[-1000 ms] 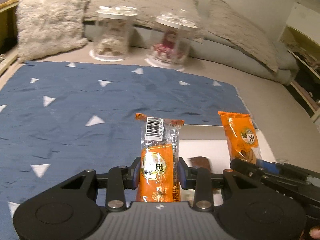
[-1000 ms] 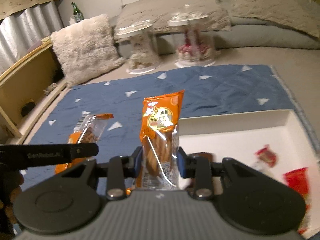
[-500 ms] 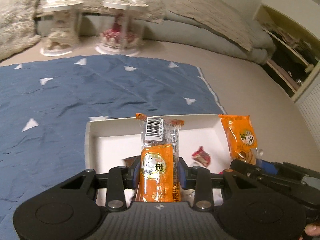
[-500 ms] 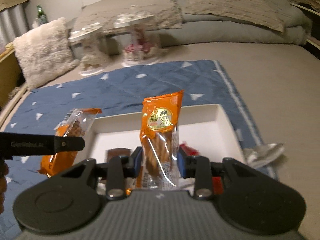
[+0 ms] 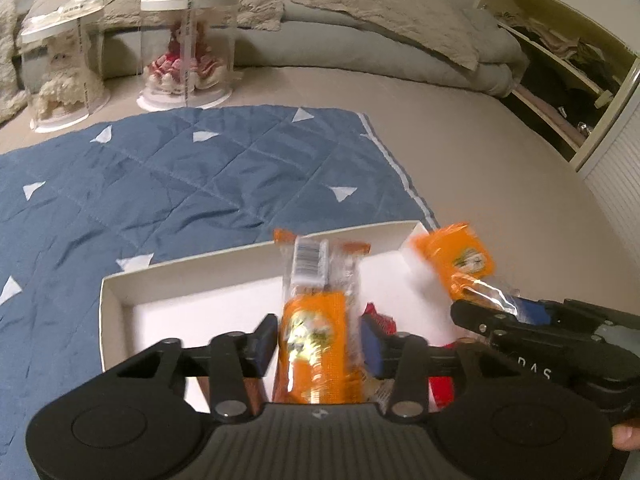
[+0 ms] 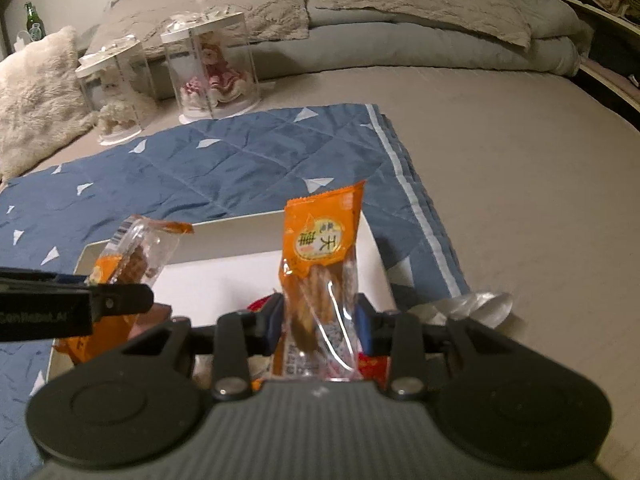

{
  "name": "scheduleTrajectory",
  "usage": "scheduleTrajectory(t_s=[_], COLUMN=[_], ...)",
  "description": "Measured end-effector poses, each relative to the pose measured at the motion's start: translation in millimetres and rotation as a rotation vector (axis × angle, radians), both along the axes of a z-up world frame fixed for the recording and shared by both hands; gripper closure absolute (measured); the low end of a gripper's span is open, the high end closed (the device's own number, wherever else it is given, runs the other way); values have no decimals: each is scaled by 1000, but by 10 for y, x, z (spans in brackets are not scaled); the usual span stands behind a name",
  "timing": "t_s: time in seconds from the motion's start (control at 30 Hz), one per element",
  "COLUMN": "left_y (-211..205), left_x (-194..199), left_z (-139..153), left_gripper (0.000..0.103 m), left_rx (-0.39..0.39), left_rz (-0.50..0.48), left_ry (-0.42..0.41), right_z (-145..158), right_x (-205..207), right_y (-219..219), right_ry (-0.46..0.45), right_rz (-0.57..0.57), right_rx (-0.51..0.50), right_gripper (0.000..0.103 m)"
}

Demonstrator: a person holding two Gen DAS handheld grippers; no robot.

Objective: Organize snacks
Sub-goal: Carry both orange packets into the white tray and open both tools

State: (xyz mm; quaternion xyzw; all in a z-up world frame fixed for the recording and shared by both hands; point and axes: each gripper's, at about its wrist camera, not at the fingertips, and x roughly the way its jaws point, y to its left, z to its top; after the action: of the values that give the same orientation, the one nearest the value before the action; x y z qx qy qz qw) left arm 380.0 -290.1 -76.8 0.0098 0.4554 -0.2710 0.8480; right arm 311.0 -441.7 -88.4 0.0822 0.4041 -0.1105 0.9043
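Note:
Both grippers hover over an open white box (image 5: 200, 276) lying on a blue mat. My left gripper (image 5: 320, 340) has an orange snack packet (image 5: 312, 320) with a barcode end standing between its pads; the jaws are opening and the blurred packet looks loose. From the right wrist view, the left gripper (image 6: 136, 300) and its packet (image 6: 132, 256) hang over the box (image 6: 224, 240), on its left side. My right gripper (image 6: 320, 320) still pinches a second orange packet (image 6: 320, 248) upright, though its jaws are starting to open. Small red-wrapped snacks (image 5: 380, 320) lie in the box.
The blue quilted mat (image 5: 200, 176) with white triangles covers a beige bed. Two clear display cases (image 5: 188, 48) with dolls stand at the back, before grey pillows (image 5: 380, 12). A crumpled clear wrapper (image 6: 480, 304) lies right of the box. Shelving (image 5: 560, 80) is at the far right.
Both grippers have travelled right from over the blue mat to above the white box, carrying their packets. The left jaws have widened around their packet.

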Motion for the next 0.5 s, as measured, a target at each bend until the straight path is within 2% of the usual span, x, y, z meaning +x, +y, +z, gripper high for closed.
scheduleTrajectory(t_s=[0.1, 0.4, 0.5], left_y=[-30, 56, 107], left_x=[0, -76, -107], left_z=[16, 16, 18], left_gripper=[29, 18, 17], left_rx=[-1, 22, 28], left_rz=[-8, -14, -12], left_ry=[-7, 6, 8], right_z=[10, 89, 141], right_x=[21, -26, -82], right_y=[-22, 12, 58], right_ry=[-9, -18, -6], right_rz=[-9, -24, -22], right_rx=[20, 35, 6], right_gripper=[53, 52, 52])
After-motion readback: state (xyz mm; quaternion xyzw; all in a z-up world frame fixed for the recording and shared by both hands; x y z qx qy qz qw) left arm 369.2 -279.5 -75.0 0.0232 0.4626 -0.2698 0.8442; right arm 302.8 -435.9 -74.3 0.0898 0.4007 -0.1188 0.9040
